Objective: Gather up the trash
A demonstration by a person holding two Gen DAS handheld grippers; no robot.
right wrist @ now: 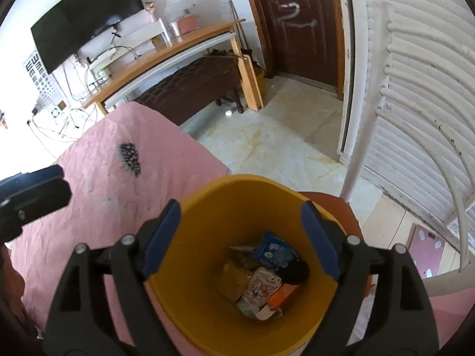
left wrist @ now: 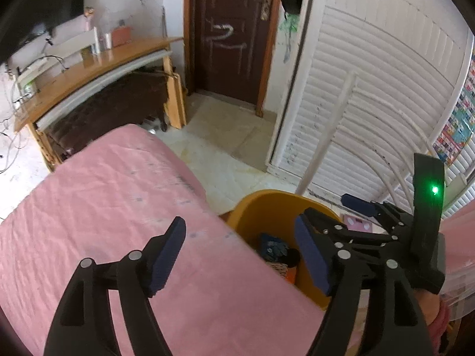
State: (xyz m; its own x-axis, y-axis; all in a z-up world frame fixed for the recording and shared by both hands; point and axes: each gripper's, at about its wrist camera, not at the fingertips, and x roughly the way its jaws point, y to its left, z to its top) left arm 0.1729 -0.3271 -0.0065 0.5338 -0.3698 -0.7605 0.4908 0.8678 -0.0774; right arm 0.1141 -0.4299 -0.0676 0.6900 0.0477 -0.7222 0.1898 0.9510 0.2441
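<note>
A yellow bin (right wrist: 219, 207) stands on the floor beside the pink bed (right wrist: 118, 201). It holds a blue wrapper (right wrist: 271, 250), a white packet (right wrist: 262, 286), an orange box (right wrist: 282, 295) and brown paper (right wrist: 234, 279). My right gripper (right wrist: 240, 206) hangs open straight above the bin with nothing between its jaws. My left gripper (left wrist: 240, 222) is open and empty over the bed's edge, next to the bin (left wrist: 264, 207). At the left edge of the right wrist view, the left gripper (right wrist: 59, 182) shows again. A black, white-dotted object (right wrist: 129, 158) lies on the bed.
A wooden desk (left wrist: 98, 68) with a TV (right wrist: 86, 20), cables and small items stands past the bed. A brown door (left wrist: 231, 35) and white louvred doors (left wrist: 371, 98) bound the tiled floor (right wrist: 282, 136). A white rack (right wrist: 445, 178) curves beside the bin.
</note>
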